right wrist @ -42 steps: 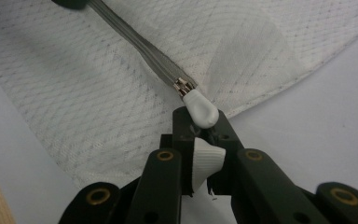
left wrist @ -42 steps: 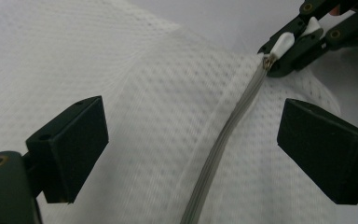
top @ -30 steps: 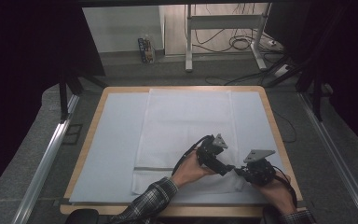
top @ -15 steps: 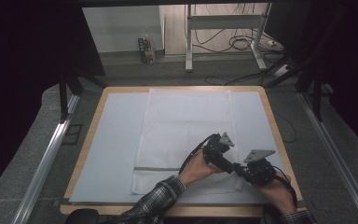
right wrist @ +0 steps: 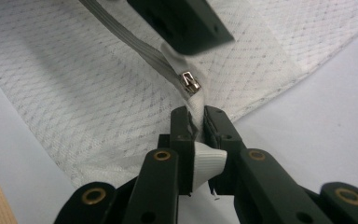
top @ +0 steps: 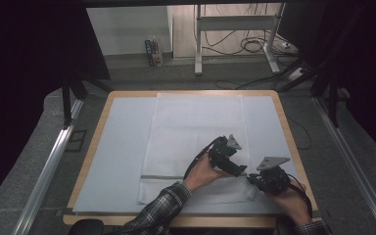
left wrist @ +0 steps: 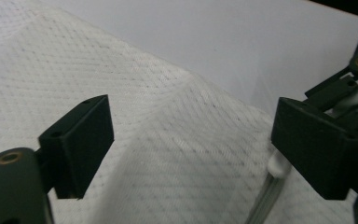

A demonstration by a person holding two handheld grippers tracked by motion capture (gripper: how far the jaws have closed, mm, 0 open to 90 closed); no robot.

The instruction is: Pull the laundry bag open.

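- Your right gripper point(right wrist: 196, 122) is clamped on the white tab at the mesh bag's point(top: 196, 132) zipper point(right wrist: 189, 84) end, near the worktop's point(top: 127, 127) front right corner.
- Your left gripper point(left wrist: 191, 140) stands released over the bag; its jaws have just been closing slightly.

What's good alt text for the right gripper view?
The right gripper is shut on a white fabric tab at the end of a mesh bag's grey zipper, just below its metal slider. One jaw of the left gripper hangs above the slider, over a pale mat.
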